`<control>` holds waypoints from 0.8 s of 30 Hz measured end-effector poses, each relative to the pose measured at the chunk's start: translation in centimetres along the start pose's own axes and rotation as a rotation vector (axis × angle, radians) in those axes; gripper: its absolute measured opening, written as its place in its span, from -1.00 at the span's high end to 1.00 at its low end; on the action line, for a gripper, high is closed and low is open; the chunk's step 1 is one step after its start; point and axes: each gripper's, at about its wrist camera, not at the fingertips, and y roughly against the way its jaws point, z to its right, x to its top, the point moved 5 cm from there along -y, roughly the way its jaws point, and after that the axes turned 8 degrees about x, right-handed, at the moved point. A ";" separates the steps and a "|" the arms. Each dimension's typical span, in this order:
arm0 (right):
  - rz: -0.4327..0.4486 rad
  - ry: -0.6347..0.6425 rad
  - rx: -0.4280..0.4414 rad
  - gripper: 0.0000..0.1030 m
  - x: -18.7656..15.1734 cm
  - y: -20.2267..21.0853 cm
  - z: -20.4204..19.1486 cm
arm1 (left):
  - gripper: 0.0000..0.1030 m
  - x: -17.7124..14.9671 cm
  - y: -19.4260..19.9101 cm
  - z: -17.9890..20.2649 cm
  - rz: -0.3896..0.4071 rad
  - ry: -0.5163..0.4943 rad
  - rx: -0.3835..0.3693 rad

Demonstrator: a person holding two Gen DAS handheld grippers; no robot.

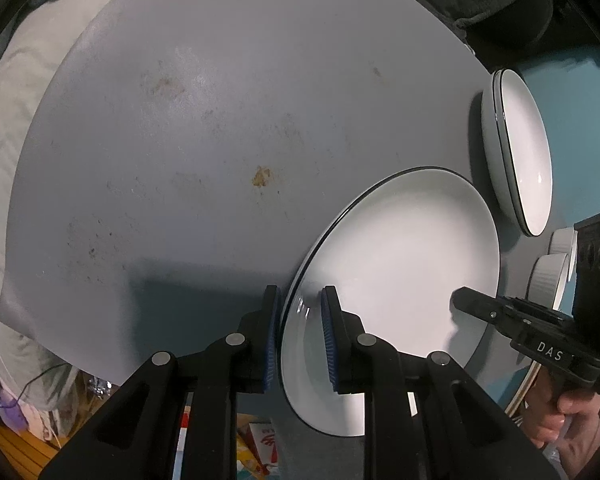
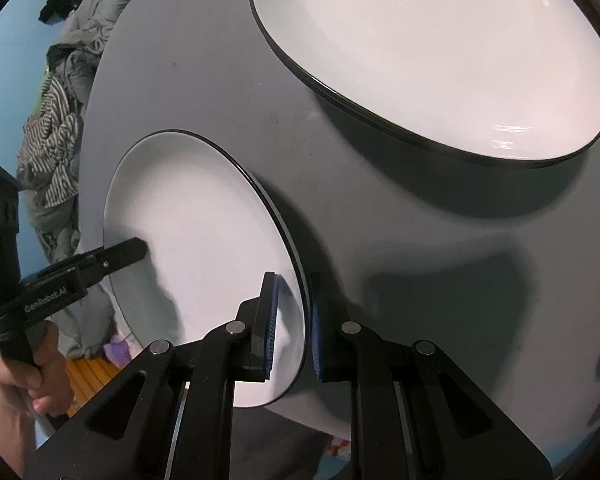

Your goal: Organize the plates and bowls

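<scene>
The left gripper has its blue pads closed down on the near rim of a white plate — one finger under the edge, one on top, only the rim's thickness between them. The right gripper pinches the same plate on its opposite edge in just the same way, its own blue pads against the dark-lined rim. So the plate sits between the two tools, at the near edge of the grey table, part of it hanging past that edge; whether it is lifted off the surface I cannot tell.

Further out on the table rests a second black-rimmed dish, well apart from the held one — it looks like two stacked pieces from the left side. Just beyond it, two small white ribbed ramekins stand together. Rumpled grey bedding and a striped cloth lie past the table's far side.
</scene>
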 end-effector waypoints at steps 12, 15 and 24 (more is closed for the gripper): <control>0.030 0.057 -0.059 0.72 0.2 0.9 0.4 | 0.58 -0.9 -0.6 1.6 -0.012 -0.012 0.041; 0.031 0.054 -0.048 0.75 0.6 1.4 0.5 | 0.59 -0.9 -0.5 1.1 -0.020 -0.007 0.029; 0.057 0.095 -0.054 0.77 0.1 2.8 0.5 | 0.59 -0.2 1.5 1.3 0.023 -0.028 0.031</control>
